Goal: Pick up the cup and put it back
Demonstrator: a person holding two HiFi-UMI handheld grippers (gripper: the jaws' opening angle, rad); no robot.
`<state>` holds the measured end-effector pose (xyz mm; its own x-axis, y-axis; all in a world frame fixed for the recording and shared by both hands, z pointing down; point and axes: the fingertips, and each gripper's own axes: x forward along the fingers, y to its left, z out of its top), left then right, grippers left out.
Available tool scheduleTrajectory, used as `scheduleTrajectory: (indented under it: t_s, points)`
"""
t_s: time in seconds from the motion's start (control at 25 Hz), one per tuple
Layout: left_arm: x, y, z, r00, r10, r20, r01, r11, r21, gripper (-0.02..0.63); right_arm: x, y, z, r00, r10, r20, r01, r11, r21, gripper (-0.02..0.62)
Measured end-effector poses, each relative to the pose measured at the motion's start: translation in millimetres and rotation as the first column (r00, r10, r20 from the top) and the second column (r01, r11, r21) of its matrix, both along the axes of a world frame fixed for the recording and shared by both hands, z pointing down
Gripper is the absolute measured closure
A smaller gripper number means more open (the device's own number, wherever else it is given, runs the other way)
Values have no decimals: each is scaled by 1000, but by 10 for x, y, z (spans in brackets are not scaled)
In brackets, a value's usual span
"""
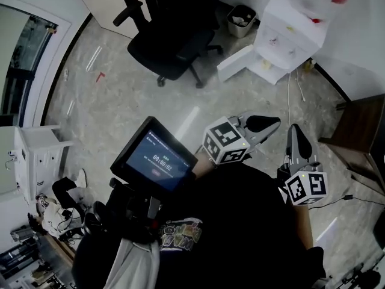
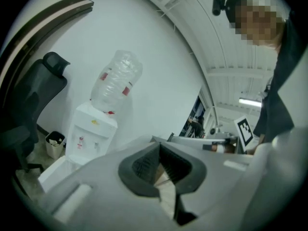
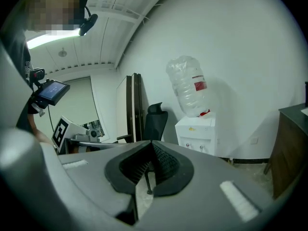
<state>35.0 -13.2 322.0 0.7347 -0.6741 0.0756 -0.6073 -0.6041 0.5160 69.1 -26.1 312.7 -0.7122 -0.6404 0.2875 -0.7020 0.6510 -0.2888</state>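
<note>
Holds left gripper [image 1: 264, 124] and right gripper [image 1: 295, 131] at the waist, both clenched shut on nothing, faces office chair [image 1: 171, 41] and water dispenser [image 1: 289, 35] beyond, finds no cup in any view, so probably searching, next needing to locate it and open a jaw pair.

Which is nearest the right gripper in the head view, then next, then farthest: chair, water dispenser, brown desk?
1. Brown desk, just right of the right gripper.
2. Water dispenser, ahead at the top.
3. Chair, farther up and left.
</note>
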Motion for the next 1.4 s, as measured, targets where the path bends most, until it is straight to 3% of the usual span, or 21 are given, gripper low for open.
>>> scheduleTrajectory:
  t_s: [0.2,0.36,0.56,0.76,0.96,1.16,1.4]
  points:
    - [-319,-491,20,1000,15,19,-15,1000,-16,603,-377,-508,7,1000,8,26,-7,1000,-24,588]
    - [-368,-834,208,999,-17,30,18,998,-53,603,-388,-872,169,999,-12,44,14,998,-54,588]
    - [-254,-1262,346,997,-70,43,73,996,-60,603,-307,-1298,359,993,-121,-3,121,993,-3,588]
    - [-224,-1644,500,968,-233,92,242,965,-101,603,-383,-1692,612,939,-343,-28,343,939,-11,577]
    - [-399,-2003,776,934,-339,112,354,922,-160,603,-520,-2120,993,890,-454,-48,451,891,-59,577]
    - [-722,-1893,1081,939,-330,95,343,906,-248,603,-812,-2140,1242,909,-413,-56,401,903,-158,577]
    - [-1197,-1887,1469,980,-172,98,190,953,-236,603,-1313,-2127,1734,970,-224,-99,195,951,-241,572]
